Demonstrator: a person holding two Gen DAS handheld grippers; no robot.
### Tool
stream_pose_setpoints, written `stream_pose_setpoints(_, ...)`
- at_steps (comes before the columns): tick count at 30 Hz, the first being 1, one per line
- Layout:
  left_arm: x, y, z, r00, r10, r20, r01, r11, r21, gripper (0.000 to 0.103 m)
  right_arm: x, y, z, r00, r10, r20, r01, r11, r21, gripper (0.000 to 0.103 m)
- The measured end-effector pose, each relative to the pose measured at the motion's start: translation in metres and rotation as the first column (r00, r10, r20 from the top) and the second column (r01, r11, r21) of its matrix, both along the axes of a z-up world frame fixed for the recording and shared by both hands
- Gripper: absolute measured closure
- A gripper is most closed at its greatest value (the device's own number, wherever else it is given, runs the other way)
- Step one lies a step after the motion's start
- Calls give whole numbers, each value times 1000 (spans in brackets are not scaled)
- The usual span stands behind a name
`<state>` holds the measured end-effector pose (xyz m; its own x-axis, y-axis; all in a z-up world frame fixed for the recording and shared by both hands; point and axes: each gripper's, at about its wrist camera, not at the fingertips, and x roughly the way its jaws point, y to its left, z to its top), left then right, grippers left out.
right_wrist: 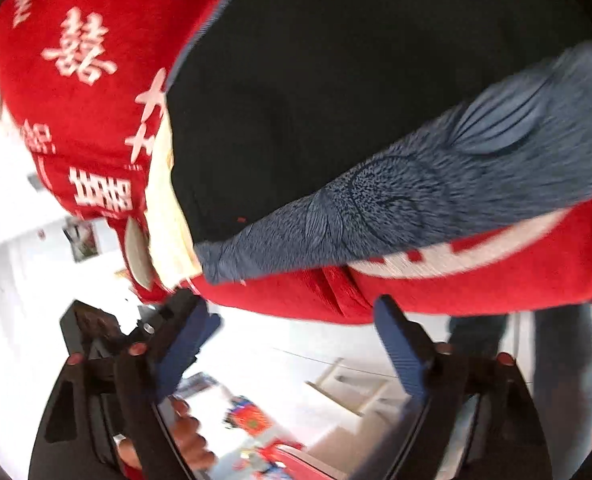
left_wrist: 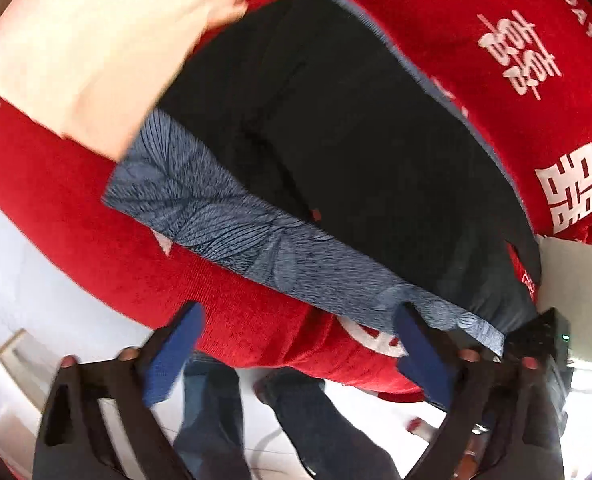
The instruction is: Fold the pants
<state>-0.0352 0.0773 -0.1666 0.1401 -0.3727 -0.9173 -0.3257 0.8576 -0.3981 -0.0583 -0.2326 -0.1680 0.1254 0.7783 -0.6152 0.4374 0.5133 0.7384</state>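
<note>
Your left gripper [left_wrist: 300, 344] spread wide and empty, right gripper [right_wrist: 296, 328] wide too, dark pants [left_wrist: 336, 128] on red cloth [left_wrist: 95, 220], beige sheet [left_wrist: 87, 52] overlapping their far end, everything motion-blurred.

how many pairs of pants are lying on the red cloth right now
1. The black pants with a blue-grey patterned band lie across the red cloth, ahead of the open left gripper and right gripper. Others may lie out of view.

Pants [left_wrist: 336, 128]: black, with a blue-grey band printed in fine dark leaf lines. Cloth [left_wrist: 95, 220] beneath: red, marked with white characters. Finger pads [left_wrist: 175, 356] of both grippers: blue, carried on black frames.
</note>
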Motion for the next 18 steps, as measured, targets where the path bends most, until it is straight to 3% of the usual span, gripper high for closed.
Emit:
stream_pose_setpoints(3, 1, 6, -22, 1000, 3, -12, -4, 999, -53, 10, 2, 9, -22, 999, -35, 4, 35, 999, 23, 19)
stream_pose_setpoints(8, 3, 10, -32, 1000, 10, -1, -10, 995, -99, 10, 5, 6, -33, 992, -123, 17, 121, 990, 72, 21)
stream_pose_setpoints(10, 3, 11, -36, 1000, 19, -7, -20, 991, -135, 10, 7, 4, -31, 987, -157, 21, 155, 986, 65, 35)
stream_pose_setpoints(12, 5, 9, -36, 1000, 17, -8, -18, 988, -151, 10, 11, 3, -29, 983, -184, 17, 182, 981, 68, 66)
stream_pose_setpoints(14, 8, 6, -38, 1000, 19, -6, -19, 987, -161, 10, 19, -1, -20, 976, -212, 40, 206, 972, 111, 81)
stream_pose_setpoints(18, 19, 9, -38, 996, 85, 4, -81, 971, -223, 10, 28, -4, 4, 977, -178, 120, 163, 978, 127, 82)
